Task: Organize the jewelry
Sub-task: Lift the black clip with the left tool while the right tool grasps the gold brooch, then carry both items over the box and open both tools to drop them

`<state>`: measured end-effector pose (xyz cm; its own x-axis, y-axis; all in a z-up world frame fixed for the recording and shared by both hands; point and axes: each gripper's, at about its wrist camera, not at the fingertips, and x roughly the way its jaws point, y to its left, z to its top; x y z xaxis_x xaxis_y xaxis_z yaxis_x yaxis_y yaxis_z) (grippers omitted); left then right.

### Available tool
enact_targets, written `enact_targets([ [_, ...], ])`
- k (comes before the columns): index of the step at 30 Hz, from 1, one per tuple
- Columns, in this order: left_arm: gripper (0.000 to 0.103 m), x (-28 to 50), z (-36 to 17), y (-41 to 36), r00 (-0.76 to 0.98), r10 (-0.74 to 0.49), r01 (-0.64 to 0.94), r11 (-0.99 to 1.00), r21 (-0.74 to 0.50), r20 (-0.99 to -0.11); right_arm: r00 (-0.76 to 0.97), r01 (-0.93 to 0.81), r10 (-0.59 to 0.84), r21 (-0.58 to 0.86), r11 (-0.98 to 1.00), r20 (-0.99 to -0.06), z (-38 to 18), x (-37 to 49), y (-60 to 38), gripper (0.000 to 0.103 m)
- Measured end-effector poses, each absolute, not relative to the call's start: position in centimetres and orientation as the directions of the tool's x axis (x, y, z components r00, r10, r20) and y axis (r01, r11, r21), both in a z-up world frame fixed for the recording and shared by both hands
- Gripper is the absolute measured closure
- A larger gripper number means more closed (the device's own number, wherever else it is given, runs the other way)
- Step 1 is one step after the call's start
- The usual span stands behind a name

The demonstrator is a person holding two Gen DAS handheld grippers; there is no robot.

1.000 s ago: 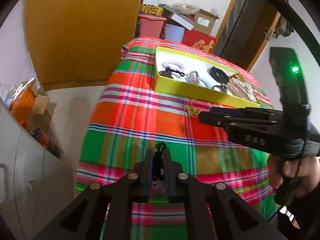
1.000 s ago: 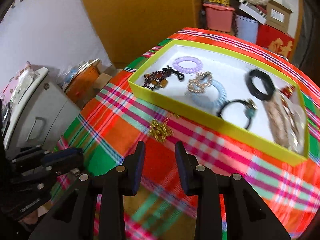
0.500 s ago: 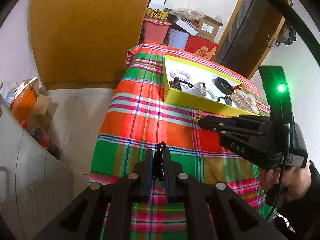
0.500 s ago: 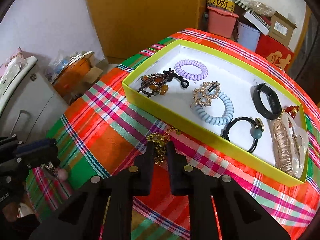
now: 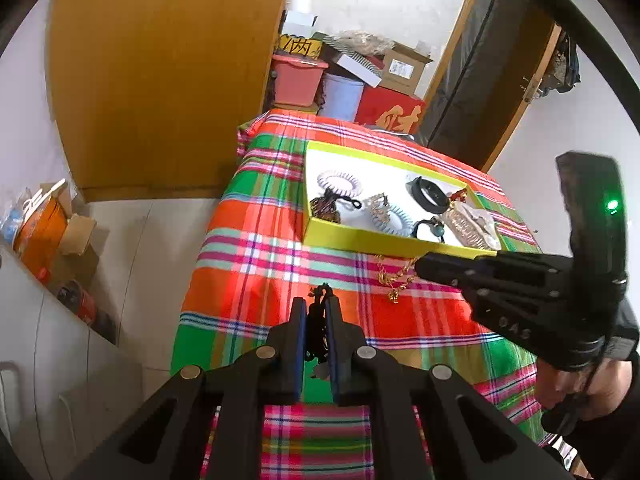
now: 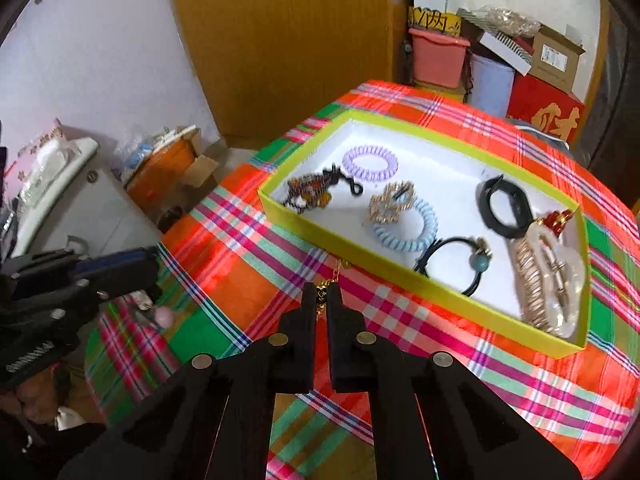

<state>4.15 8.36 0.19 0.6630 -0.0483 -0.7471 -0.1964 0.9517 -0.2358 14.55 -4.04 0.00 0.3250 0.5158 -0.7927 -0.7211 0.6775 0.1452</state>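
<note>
black right gripper (image 5: 418,267), marked "das", pinches a gold chain (image 5: 394,276); left gripper (image 5: 316,312) clamps dark jewelry (image 5: 319,320).

A bench is covered by a plaid cloth (image 6: 248,280) in red, green, orange and pink. Past the far edge of the bench, a pink plastic bin (image 6: 438,58) is seen beside a pale blue bucket (image 6: 490,80) and a red box (image 6: 548,114) bearing a gold character. A cardboard box (image 6: 554,58) is stacked on the red box. A wooden door panel (image 6: 280,36) stands behind the far left corner. An orange container (image 5: 42,230) is noted on the floor, left of the bench.
</note>
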Motion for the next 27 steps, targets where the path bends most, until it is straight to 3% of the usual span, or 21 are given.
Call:
enact_targets([
  [21,0.094,12.3,6.4,7.5,0.748,-0.073,-0.057,0.983,-0.174,-0.66,0.467,-0.721,0.599,0.112,0.684,-0.65,10.2,19.4,-5.8,0.099],
  [27,0.094,16.1,5.7,7.4,0.737,-0.094,-0.032,0.984,-0.173,-0.669,0.491,-0.701,0.581,0.101,0.705,-0.649,10.2,22.2,-5.6,0.099],
])
